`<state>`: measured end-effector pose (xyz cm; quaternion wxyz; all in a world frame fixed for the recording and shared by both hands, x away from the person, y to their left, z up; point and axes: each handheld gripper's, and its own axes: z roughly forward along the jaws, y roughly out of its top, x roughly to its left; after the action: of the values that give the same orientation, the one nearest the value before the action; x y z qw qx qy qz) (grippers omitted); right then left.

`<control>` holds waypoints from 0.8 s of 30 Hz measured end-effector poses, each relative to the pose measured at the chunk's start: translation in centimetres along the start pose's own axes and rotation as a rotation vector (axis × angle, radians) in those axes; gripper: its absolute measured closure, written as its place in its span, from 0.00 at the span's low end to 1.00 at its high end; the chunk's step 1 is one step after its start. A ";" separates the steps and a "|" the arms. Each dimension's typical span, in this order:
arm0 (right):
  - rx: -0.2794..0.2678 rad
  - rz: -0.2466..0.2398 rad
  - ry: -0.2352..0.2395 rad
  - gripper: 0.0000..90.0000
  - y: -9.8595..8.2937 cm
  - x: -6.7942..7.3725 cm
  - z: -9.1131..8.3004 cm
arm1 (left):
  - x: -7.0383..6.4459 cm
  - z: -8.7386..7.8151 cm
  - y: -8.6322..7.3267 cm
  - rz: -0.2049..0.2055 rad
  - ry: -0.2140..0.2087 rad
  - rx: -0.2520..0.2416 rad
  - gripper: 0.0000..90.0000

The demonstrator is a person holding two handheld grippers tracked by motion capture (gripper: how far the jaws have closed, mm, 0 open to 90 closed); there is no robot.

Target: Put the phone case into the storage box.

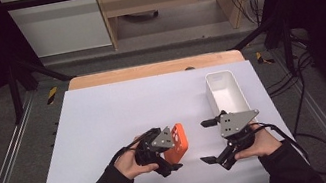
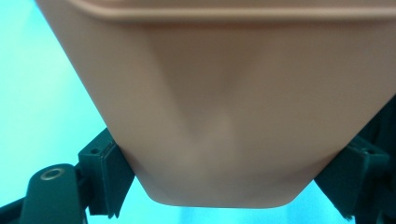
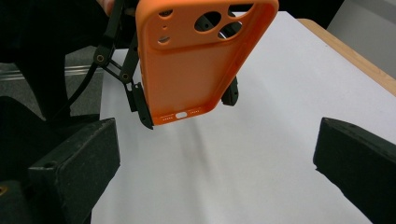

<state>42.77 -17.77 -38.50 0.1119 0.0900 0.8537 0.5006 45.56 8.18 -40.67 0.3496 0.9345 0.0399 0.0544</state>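
One orange phone case (image 3: 196,56) held clear of the bench (image 1: 104,117), pinched across its width by the left tool (image 1: 161,158), jaws bearing on both long edges near the port end. Long axis roughly upright, port end lowest, camera cut-outs uppermost, open inner side turned toward the right tool (image 1: 212,141). Right tool spread wide, holding nothing, level with the case and just beside it, case lying straight ahead between the lines of its two jaws. Nearer hand for any takeover: the right. White bin (image 1: 226,91) beyond the right tool, set on the bench, apparently empty. Nothing between right tool and case. Judged risk: free edges of the case partly taken up by the left tool's jaws.
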 end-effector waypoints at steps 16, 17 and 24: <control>-0.020 0.008 0.009 0.02 0.1 -0.1 0.0 | 0.1 -0.3 1.2 0.007 -0.011 -0.058 0.17; -0.023 0.008 0.010 0.02 0.1 0.0 -0.1 | 0.0 -0.2 1.2 0.009 -0.012 -0.063 0.17; -0.030 0.005 0.006 0.02 0.2 0.0 -0.3 | -0.2 0.2 1.7 0.019 -0.015 -0.082 0.17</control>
<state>42.65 -17.92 -38.15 0.1093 0.0887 0.8461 0.5141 45.50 6.73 -39.72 0.3875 0.9200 0.0259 0.0525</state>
